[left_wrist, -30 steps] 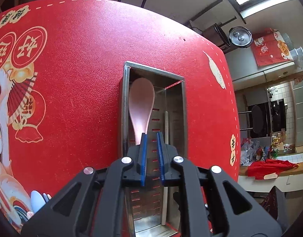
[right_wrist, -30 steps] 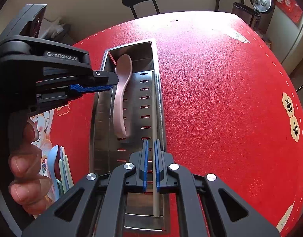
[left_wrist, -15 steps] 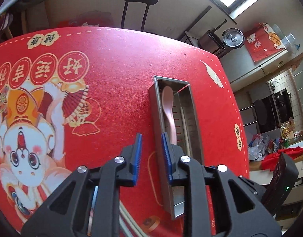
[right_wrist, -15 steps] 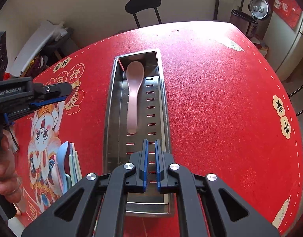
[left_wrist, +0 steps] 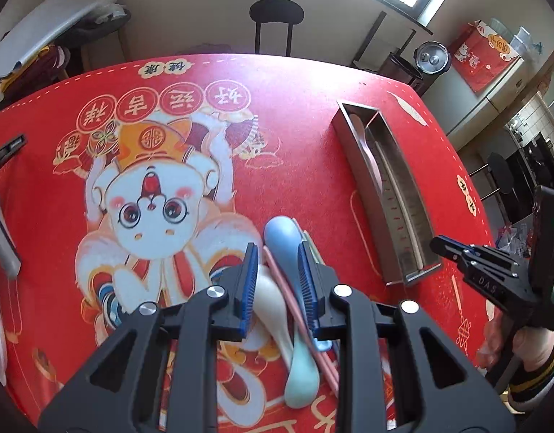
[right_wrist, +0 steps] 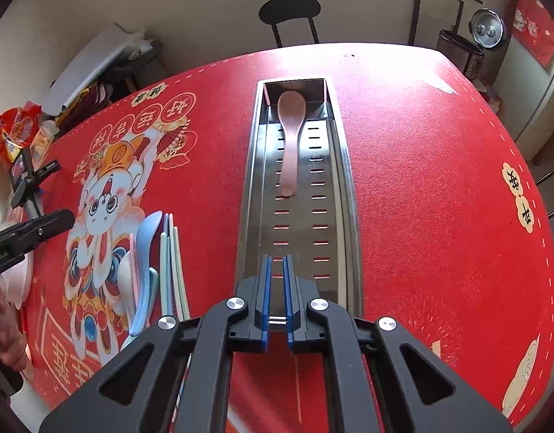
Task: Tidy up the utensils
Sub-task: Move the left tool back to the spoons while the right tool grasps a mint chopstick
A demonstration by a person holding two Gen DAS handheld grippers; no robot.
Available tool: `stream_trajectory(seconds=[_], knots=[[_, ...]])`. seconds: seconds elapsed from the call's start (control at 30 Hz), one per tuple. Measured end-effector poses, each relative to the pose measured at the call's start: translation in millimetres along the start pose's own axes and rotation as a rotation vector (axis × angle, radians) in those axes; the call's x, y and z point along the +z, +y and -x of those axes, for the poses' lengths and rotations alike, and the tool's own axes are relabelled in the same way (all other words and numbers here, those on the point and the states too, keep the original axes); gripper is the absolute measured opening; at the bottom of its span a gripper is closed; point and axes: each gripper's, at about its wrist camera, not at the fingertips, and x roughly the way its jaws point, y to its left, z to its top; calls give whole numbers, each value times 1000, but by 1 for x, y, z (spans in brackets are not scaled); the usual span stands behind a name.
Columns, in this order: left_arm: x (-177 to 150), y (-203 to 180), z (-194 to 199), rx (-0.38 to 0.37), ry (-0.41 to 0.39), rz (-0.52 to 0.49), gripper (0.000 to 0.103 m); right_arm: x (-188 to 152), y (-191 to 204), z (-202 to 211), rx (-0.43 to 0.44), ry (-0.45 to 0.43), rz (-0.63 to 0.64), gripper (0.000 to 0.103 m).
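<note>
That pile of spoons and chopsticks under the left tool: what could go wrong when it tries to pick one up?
1. The blue spoon, white spoon and pink chopsticks lie touching and overlapping between the left tool's open pads, so it may pinch two at once or drag a neighbour along.
2. The tray is narrow and already holds a pink spoon; a tilted utensil could catch its rim.
</note>
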Motion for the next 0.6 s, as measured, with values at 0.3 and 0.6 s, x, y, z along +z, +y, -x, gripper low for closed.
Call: stream_trajectory(seconds=[0.3, 0.6], knots=[[-73, 10, -9, -14, 63, 4, 32, -31, 27, -2, 51, 19, 87, 7], [-106, 1, -34, -85, 137, 0, 36, -60, 39, -17, 114, 100, 109, 7]])
